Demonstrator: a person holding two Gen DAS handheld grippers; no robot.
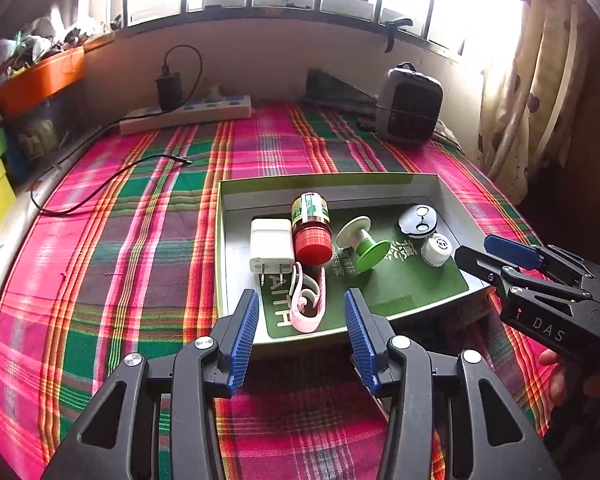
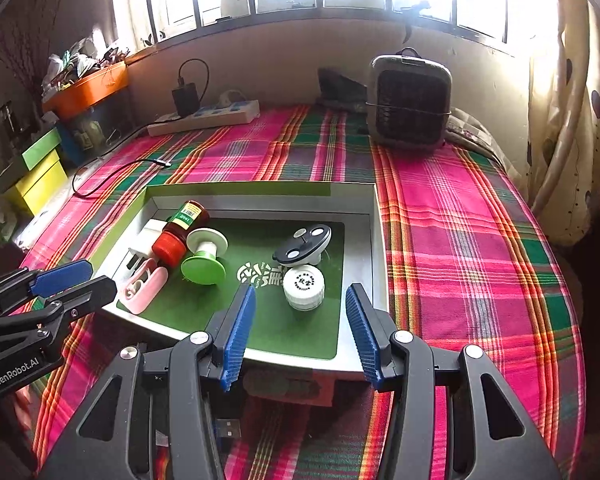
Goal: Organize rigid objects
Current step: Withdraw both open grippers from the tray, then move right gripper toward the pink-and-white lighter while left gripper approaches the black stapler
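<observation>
Six small rigid items gathered in one shallow tray, set on a bed under a plaid sheet, so the sorting looks close to finished. Grouped tight toward the tray's left side: white charger plug lying flat with prongs toward the near rim, red-capped bottle on its side just beside it, apparently touching, pink clip at the near left corner. Lying on its side near the middle, a green-and-white spool, tilted against nothing visible. Off to the right, apart from the cluster: a dark round lidded case and a white cap, close together, the cap standing upright on its flat end.

Left tool poised over the near rim above the pink clip, jaws parted and empty, nothing between the blue pads; probably just let go of the clip, judging from position alone. Right tool hanging above the near rim close to the white cap, jaws likewise parted halfway, gripping nothing.

Both tools aimed downward at the tray, presumably to keep its contents in sight while clear of them. Outside the tray, only a power strip, a loose cable and a small heater, none seemingly meant for sorting.
</observation>
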